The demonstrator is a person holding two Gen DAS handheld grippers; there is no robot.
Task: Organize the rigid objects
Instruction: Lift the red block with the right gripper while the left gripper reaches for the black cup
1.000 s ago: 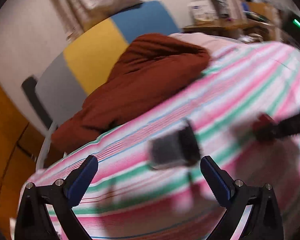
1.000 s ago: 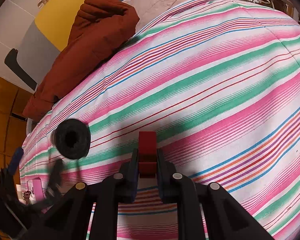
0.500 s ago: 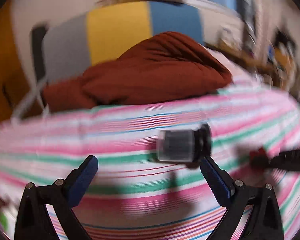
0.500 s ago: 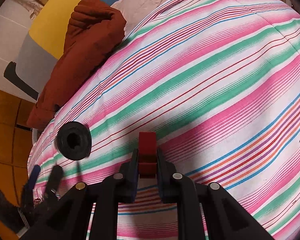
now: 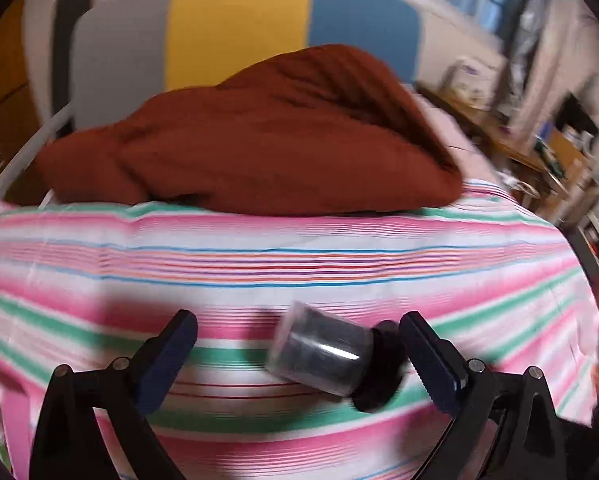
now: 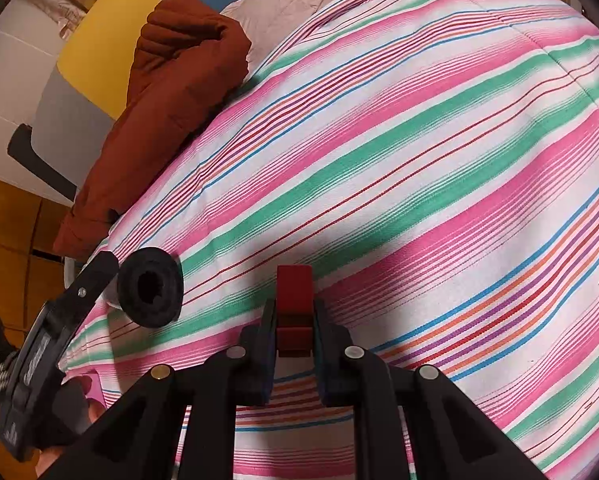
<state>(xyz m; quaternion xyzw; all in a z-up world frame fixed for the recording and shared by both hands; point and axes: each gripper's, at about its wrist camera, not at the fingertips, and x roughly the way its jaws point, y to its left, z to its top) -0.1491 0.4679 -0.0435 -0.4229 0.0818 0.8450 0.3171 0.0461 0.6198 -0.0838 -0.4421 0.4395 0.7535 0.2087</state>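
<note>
A rust-brown padded jacket (image 5: 259, 136) lies beyond the striped bedsheet (image 5: 339, 264). My left gripper (image 5: 299, 356) gapes around a clear black-capped jar (image 5: 331, 356); my right gripper (image 6: 295, 320) clamps a red block (image 6: 294, 296).

The left gripper (image 5: 299, 356) has its jaws wide apart around a black-capped jar (image 5: 331, 354) lying on the striped sheet (image 5: 299, 256).

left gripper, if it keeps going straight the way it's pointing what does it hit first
Most likely the jar with the black lid, lying on its side on the striped sheet. It sits between the open fingers of the left gripper, nearer the right-hand one. Depth is blurred, so the sheet could come first.
</note>
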